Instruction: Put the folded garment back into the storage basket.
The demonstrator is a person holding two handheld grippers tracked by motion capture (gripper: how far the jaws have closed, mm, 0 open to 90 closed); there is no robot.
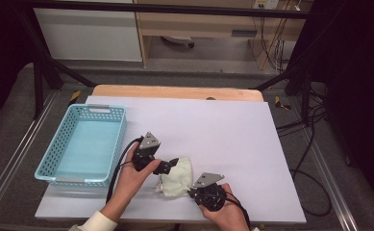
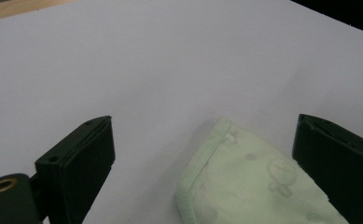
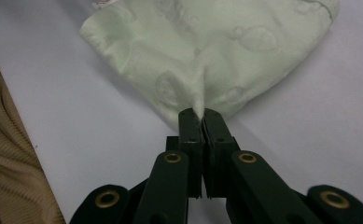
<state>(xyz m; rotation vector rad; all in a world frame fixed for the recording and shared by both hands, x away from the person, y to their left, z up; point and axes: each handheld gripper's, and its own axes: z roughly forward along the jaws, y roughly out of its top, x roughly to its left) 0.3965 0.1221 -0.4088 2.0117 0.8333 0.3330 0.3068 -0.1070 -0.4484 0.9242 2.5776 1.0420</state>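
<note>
On the white table top (image 1: 213, 125), seen from the high view, a pale green cloth (image 1: 177, 179) lies crumpled near the person's edge, between the two hands. The left gripper (image 1: 171, 165) reaches in from the left and meets the cloth's upper left corner, while the right gripper (image 1: 193, 191) sits at its lower right edge. A light blue perforated basket (image 1: 54, 153) stands well apart at the left side of the table.

Along the left gripper view, the left gripper (image 2: 202, 154) has its jaws standing wide apart, with a hemmed corner of the cloth (image 2: 249, 182) lying flat between them and closer to the right jaw; neither pad presses on it.

Down the right gripper view, the right gripper (image 3: 201, 116) has its jaws pressed together on a small pinched ridge of the cloth (image 3: 207, 42), which spreads out beyond the tips on the white surface. A beige ribbed sleeve (image 3: 6, 163) shows at the left edge.
</note>
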